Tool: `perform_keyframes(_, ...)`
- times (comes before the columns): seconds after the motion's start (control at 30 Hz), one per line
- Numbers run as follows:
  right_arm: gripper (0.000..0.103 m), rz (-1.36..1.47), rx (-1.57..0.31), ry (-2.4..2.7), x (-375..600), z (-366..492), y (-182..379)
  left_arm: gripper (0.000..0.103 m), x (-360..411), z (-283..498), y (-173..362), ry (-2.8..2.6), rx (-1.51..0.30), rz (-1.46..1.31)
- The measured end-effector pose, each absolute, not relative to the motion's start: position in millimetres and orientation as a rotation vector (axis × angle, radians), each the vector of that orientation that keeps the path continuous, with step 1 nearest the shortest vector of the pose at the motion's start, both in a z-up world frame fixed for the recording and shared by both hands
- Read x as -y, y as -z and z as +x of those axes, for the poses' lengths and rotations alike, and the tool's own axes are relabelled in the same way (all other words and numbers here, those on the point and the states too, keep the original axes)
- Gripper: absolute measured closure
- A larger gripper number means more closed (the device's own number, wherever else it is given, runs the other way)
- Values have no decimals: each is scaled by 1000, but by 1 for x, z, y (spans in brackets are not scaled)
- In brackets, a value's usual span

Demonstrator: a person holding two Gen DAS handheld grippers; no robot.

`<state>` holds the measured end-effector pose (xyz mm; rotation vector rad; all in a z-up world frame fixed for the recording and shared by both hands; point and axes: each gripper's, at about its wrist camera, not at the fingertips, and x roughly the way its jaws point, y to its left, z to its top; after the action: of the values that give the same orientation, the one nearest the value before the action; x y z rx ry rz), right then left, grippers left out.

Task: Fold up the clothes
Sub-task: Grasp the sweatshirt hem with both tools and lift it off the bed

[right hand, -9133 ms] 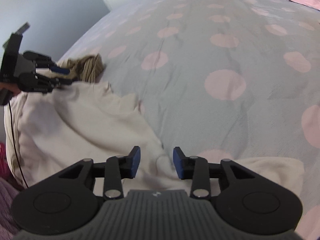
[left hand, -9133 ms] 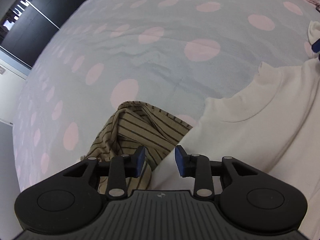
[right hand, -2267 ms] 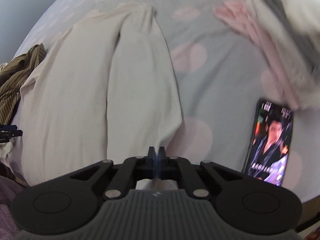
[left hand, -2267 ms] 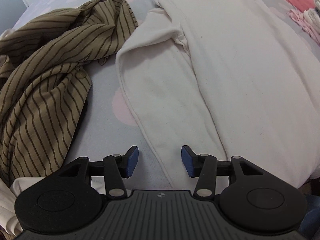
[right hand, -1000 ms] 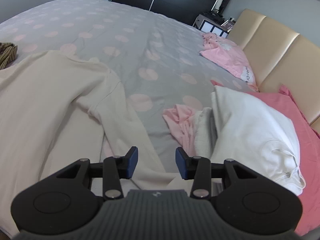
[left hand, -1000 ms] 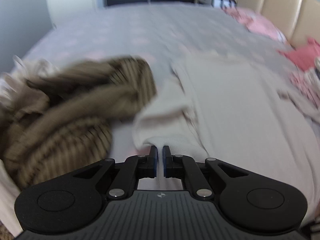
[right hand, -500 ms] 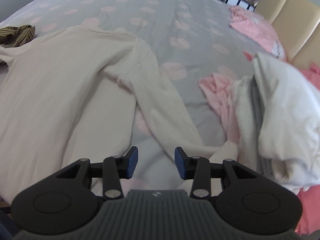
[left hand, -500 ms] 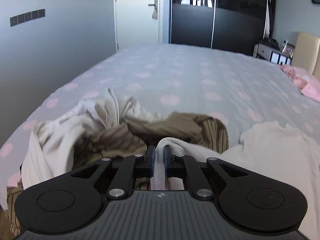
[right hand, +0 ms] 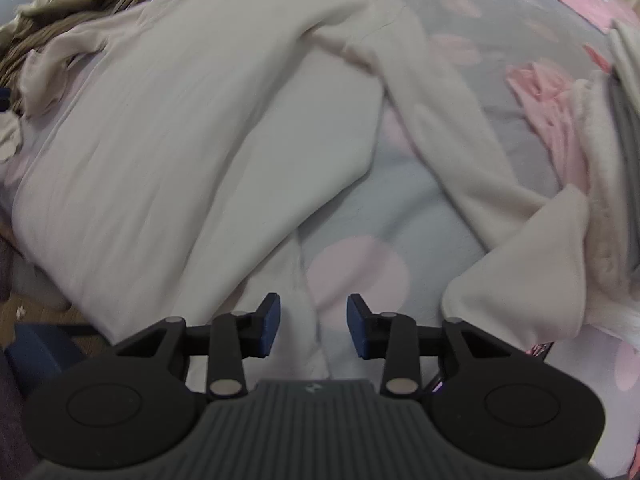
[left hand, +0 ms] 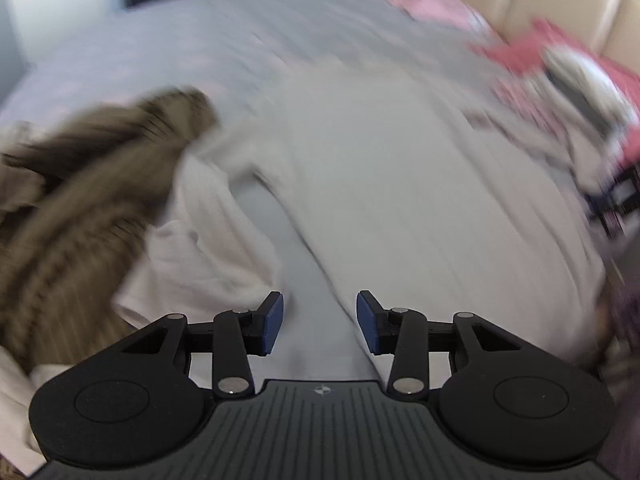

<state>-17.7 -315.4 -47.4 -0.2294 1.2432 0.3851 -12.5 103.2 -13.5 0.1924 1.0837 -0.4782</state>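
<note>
Cream top (right hand: 192, 128) spread flat on the spotted bed (right hand: 360, 272), both grippers empty above it.
Its hem lies ahead of the right gripper (right hand: 313, 326), jaws partly apart; the left gripper (left hand: 320, 322) has just been opening, dropping the sleeve (left hand: 200, 240) it pinched half a second ago, now crumpled ahead-left beside the striped shirt (left hand: 80, 200).

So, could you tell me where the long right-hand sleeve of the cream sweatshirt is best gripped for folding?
Grip the cream sweatshirt's long sleeve at its cuff end, coming from above. The cuff lies doubled back and slightly raised on the grey spotted bedcover, clear of the body, giving a free edge to pinch and carry inward.
</note>
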Motion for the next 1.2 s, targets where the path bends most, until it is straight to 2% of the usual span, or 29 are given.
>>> perform_keyframes(0.1, 56, -263, -1277, -386, 316, -21, 55, 64, -87, -21, 37, 562, -1206, 266)
perform_keyframes(0.2, 56, -245, -1317, -383, 322, -21, 65, 62, -76, -27, 49, 618, -1252, 306)
perform_keyframes(0.3, 66, -219, -1340, -400, 324, -21, 73, 60, -67, -28, 61, 654, -1298, 304)
perform_keyframes(0.33, 82, -206, -1346, -409, 324, -22, 75, 62, -64, -29, 64, 663, -1312, 303)
perform_keyframes(0.4, 88, -200, -1345, -420, 323, -24, 72, 71, -59, -32, 67, 678, -1316, 316)
perform_keyframes(0.47, 91, -192, -1346, -421, 323, -27, 62, 96, -55, -33, 67, 680, -1318, 321)
perform_keyframes(0.5, 92, -184, -1348, -422, 324, -28, 57, 97, -55, -32, 66, 681, -1322, 318)
perform_keyframes(0.87, 94, -131, -1457, -439, 333, -58, -21, 98, -74, -20, 7, 683, -1328, 214)
perform_keyframes(1.0, 94, -150, -1542, -404, 342, -75, -10, 99, -80, -21, 13, 631, -1387, 256)
perform_keyframes(1.2, 94, -154, -1687, -412, 336, -86, 41, 99, -75, -22, 43, 593, -1493, 352)
